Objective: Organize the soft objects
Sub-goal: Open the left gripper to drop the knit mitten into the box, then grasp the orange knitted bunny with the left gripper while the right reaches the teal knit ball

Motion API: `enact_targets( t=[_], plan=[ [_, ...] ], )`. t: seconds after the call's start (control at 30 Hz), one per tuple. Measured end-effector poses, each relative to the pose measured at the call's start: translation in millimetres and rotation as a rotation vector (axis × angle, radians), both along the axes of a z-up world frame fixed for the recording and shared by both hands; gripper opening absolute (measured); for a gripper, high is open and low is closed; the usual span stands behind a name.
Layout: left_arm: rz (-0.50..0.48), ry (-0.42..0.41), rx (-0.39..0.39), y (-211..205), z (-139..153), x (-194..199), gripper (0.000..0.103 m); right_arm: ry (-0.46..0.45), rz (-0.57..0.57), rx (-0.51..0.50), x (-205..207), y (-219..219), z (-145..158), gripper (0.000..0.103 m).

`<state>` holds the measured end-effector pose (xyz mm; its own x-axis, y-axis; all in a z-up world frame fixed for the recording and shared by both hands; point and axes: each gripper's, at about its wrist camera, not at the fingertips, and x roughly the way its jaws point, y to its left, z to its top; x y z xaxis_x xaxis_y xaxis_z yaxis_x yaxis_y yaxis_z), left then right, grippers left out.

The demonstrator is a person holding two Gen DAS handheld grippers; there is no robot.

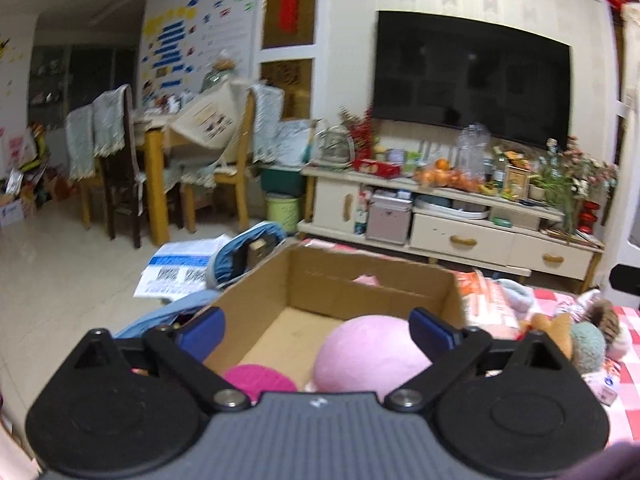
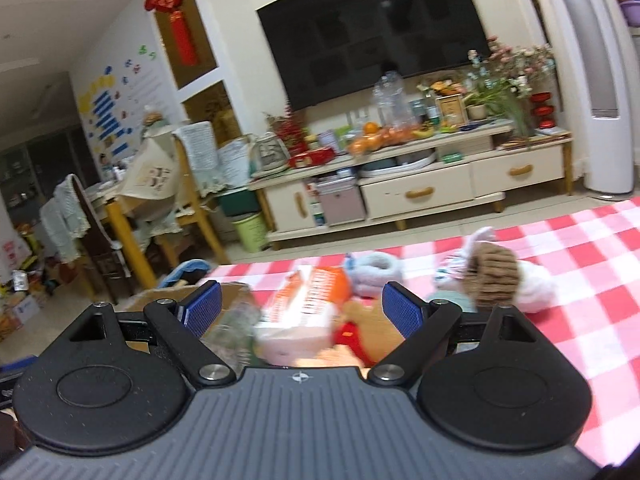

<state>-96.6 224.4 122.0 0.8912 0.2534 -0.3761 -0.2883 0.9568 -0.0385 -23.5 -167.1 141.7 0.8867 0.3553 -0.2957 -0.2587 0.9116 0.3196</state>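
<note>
1. A dark television is hanging on the pale wall, its screen showing nothing but faint reflections.
2. A cream media console is standing below it, two drawers with wooden handles facing the room.
3. Oranges are lying heaped on the console top; a clear plastic bottle is standing just behind them.
4. Pink flowers are leaning at the console's right end.
5. A red knot ornament is hanging on the partition left of the television.
6. A light green bin is sitting on the floor beside the console.
7. Wooden chairs, draped with cloths, are crowding a cluttered dining table.
8. A red-and-white checked cloth is covering the near surface.
</note>
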Motion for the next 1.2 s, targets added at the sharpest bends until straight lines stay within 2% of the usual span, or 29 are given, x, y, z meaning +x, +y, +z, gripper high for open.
enact_targets(
  t=[0.13,0.43,1.2],
  plan=[
    [-0.049,-0.018,0.029,-18,2,1,0.102,-0.009,-0.046,0.002,0,-15,-5,0.103],
    [-0.155,-0.024,0.073,-53,1,6,0.102,-0.053,-0.125,-0.084,-7,-20,-21,0.103],
    [-0.333,0.036,0.169,-120,-16,8,0.102,0.042,-0.273,-0.039,-17,-99,-53,0.103]
  ],
)
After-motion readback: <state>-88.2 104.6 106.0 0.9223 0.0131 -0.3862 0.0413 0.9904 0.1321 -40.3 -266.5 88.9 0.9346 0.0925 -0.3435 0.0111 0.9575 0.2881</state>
